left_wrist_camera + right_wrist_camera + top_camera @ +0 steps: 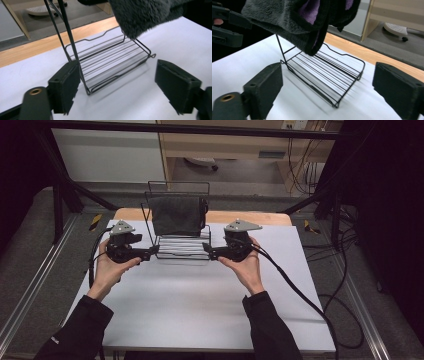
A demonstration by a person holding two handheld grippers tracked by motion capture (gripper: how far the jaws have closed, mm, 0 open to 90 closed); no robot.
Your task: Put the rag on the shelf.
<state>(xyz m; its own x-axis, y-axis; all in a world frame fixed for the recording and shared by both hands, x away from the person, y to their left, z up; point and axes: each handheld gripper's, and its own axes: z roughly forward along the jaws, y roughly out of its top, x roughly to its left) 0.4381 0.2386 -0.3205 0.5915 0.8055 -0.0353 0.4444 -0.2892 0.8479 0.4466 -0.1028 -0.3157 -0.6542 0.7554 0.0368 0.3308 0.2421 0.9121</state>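
Left gripper [150, 251] sits at the rack's [182, 251] nine o'clock, jaws spread, grasping nothing. A dark towel [176, 215] hangs over the rack mid-table. Right gripper [209, 251], at three o'clock, is likewise released.

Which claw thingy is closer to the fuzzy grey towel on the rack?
Roughly equal. The left gripper sits by the wire rack's left side, the right gripper by its right, both below the towel, neither touching it.
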